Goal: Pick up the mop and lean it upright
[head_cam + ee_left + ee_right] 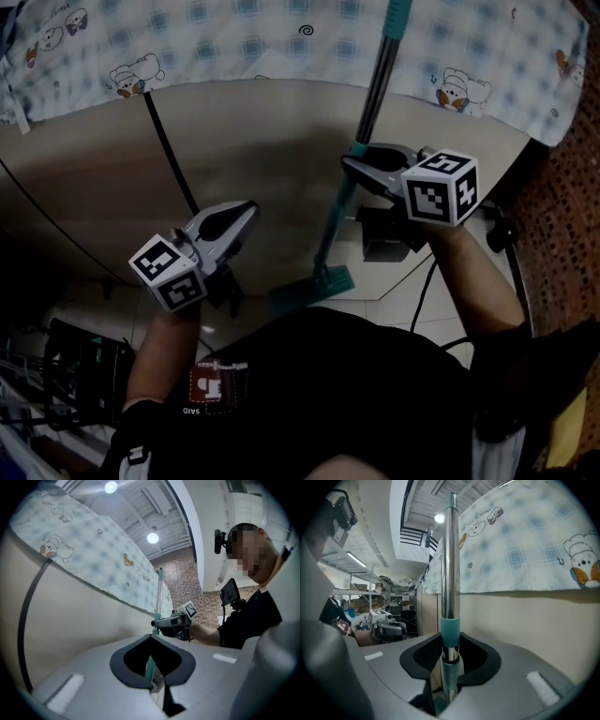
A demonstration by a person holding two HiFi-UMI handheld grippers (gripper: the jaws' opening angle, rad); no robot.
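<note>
Head view | right tool [351,157] grips mop [375,89] by beige wall [262,131] | left tool [249,209] closed, empty | pale floor [398,291]

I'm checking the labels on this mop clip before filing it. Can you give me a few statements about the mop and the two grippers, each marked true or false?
1. The right gripper is closed on the mop. True.
2. The mop lies flat on the floor. False: it stands nearly upright, with its teal head at the bottom.
3. The left gripper grips the mop too. False: it is apart from the mop, with its jaws together on nothing.
4. A checked cloth with cartoon prints hangs behind the mop. True.
</note>
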